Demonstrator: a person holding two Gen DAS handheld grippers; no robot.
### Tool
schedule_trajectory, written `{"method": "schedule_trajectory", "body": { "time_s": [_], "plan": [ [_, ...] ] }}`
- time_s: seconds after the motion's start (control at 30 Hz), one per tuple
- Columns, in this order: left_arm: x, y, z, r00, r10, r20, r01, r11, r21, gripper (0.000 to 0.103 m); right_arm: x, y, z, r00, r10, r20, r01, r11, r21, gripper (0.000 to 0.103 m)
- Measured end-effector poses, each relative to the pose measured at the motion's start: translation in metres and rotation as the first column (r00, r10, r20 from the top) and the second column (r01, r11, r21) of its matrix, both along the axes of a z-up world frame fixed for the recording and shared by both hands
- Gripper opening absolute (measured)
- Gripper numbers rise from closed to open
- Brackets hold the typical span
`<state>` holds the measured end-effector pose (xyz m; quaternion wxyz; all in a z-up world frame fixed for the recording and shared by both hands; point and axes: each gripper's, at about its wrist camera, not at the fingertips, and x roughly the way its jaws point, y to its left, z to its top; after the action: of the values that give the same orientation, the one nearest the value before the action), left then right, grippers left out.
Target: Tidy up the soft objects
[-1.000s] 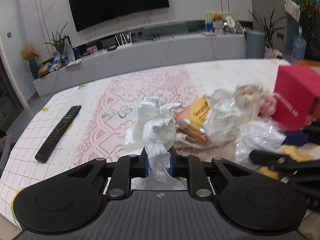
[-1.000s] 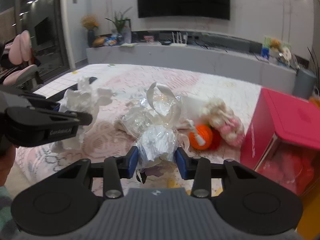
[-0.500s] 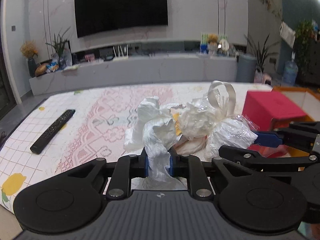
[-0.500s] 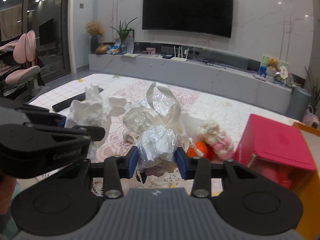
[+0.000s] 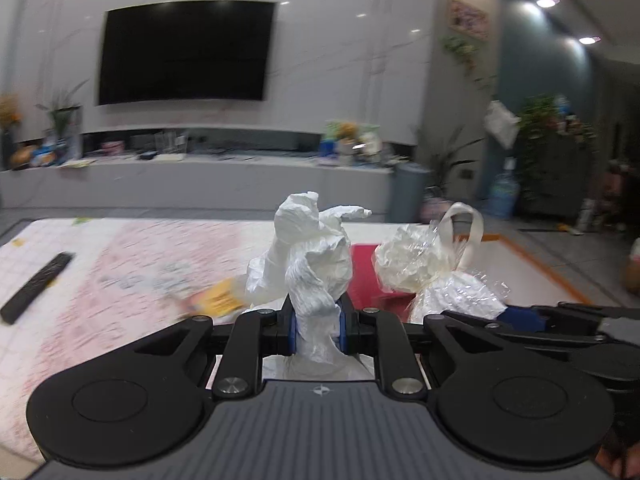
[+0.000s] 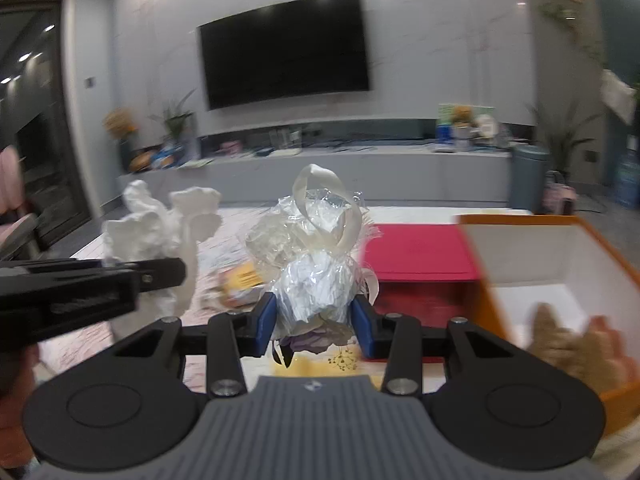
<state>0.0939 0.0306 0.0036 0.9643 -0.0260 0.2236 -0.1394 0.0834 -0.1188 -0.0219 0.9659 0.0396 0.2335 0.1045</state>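
My left gripper (image 5: 317, 330) is shut on a crumpled white plastic bag (image 5: 308, 256) and holds it up above the table. My right gripper (image 6: 316, 326) is shut on a clear cellophane bundle with a cream ribbon (image 6: 320, 248), also lifted. The bundle shows at the right of the left wrist view (image 5: 424, 268), and the white bag at the left of the right wrist view (image 6: 160, 232). An open orange box with a white inside (image 6: 552, 264) stands at the right, with a tan plush toy (image 6: 568, 352) in it.
A red box (image 6: 420, 252) stands on the table beyond the bundle. A black remote (image 5: 36, 292) lies at the far left on the patterned tablecloth (image 5: 120, 264). A yellow packet (image 5: 218, 300) lies near the middle. A TV wall and low cabinet are behind.
Both grippers have risen and swung right with their loads. The orange box has come into the right wrist view, and the orange and pink plush toys have gone out of it.
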Motion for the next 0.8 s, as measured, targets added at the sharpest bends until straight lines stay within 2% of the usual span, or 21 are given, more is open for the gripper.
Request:
{"method": "schedule_trajectory", "body": {
  "time_s": [0.17,0.4,0.57,0.8],
  "plan": [
    [0.006,-0.041,0.017,0.991,-0.131,0.002,0.13,0.99,-0.047,0.02,-0.024,-0.05,0.013,0.994,-0.109,0.011,0.109,0.994,-0.002,0.041],
    [0.027,-0.119,0.039,0.952,-0.306,-0.003,0.305,0.951,-0.047,0.02,-0.042,-0.116,0.025,0.971,-0.236,0.025,0.237,0.971,-0.035,0.041],
    [0.052,-0.166,0.041,0.936,-0.349,-0.038,0.349,0.937,-0.014,0.02,-0.031,-0.154,0.03,0.96,-0.279,0.01,0.279,0.957,-0.077,0.041],
    [0.094,-0.209,0.029,0.919,-0.364,-0.152,0.369,0.929,0.008,0.02,0.008,-0.193,0.026,0.963,-0.266,-0.054,0.259,0.96,-0.111,0.041]
  ]
}}
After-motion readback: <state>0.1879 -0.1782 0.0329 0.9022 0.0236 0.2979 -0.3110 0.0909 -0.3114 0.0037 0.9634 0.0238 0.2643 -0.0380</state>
